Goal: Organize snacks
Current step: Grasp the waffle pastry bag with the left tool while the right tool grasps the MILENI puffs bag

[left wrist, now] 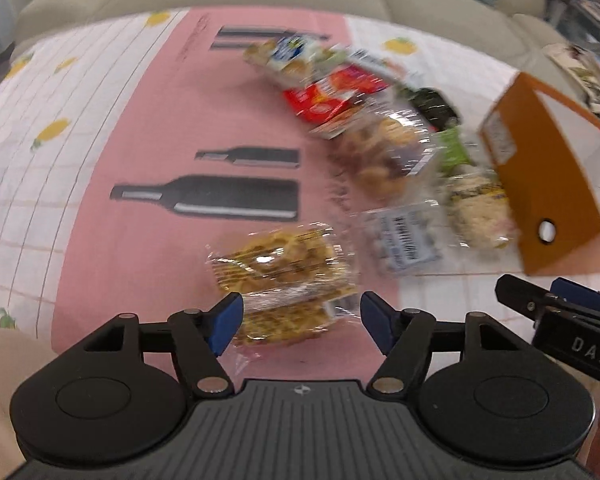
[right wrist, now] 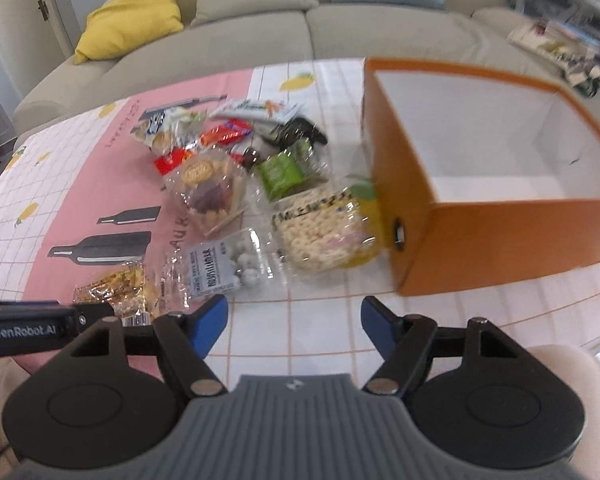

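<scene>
Snack-sorting, opening step: I have both grippers angled down over the bench (right wrist: 324, 320), and nothing has gone into the orange box (right wrist: 496, 236) yet; its white inside shows bare. The box stands at the right of the bench, just beside the heap of snacks (right wrist: 236, 184), with the pale puffed-snack bag (right wrist: 320, 232) touching its near corner.

My left gripper (left wrist: 302, 322) has its jaws spread on either side of the yellow cracker packet (left wrist: 282, 280), which lies alone on the pink mat (left wrist: 132, 240), apart from the heap. The blue pads (left wrist: 228, 320) stand clear of the wrapper on the right; on the left it is too close for me to call, but I see no squeeze. My right gripper (right wrist: 294, 322) hangs over bare tile with its jaws spread and nothing between them, the white-ball packet (right wrist: 224, 268) just ahead.

As I judge it, the step in hand is picking up the first packet. Next, the left jaws must close on the crinkly wrapper, lift it and carry it right to the box. The film is slippery and could slide out.
</scene>
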`<action>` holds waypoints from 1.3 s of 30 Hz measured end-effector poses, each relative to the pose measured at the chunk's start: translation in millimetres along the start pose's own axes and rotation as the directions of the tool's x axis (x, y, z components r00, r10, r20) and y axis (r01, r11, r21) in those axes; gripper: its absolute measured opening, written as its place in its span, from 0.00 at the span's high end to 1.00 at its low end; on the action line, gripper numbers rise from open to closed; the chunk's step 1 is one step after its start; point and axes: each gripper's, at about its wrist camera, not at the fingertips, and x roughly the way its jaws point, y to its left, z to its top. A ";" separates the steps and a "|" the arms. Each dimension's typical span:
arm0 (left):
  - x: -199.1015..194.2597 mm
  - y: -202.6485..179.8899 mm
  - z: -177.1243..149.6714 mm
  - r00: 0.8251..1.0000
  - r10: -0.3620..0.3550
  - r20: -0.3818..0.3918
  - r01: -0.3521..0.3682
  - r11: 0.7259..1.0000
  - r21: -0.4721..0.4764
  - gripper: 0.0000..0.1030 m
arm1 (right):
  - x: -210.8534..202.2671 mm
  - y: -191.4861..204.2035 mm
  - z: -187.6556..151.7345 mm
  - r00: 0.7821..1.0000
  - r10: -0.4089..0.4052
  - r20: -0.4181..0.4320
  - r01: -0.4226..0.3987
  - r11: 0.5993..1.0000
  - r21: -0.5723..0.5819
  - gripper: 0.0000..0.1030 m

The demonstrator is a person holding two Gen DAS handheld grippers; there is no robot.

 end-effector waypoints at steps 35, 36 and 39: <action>68.2 6.0 31.2 0.995 0.039 -0.095 -0.039 0.999 -0.004 0.00 | 99.1 18.1 41.1 0.985 -0.167 0.044 0.173 0.958 -0.229 0.30; 67.9 6.5 33.3 0.995 0.046 -0.085 -0.047 0.999 -0.011 0.00 | 104.4 18.9 40.2 0.983 -0.177 0.038 0.181 0.955 -0.233 0.29; 68.2 8.6 38.4 0.996 0.060 -0.069 -0.061 0.998 -0.015 0.00 | 111.8 18.7 38.0 0.978 -0.201 0.049 0.207 0.958 -0.198 0.26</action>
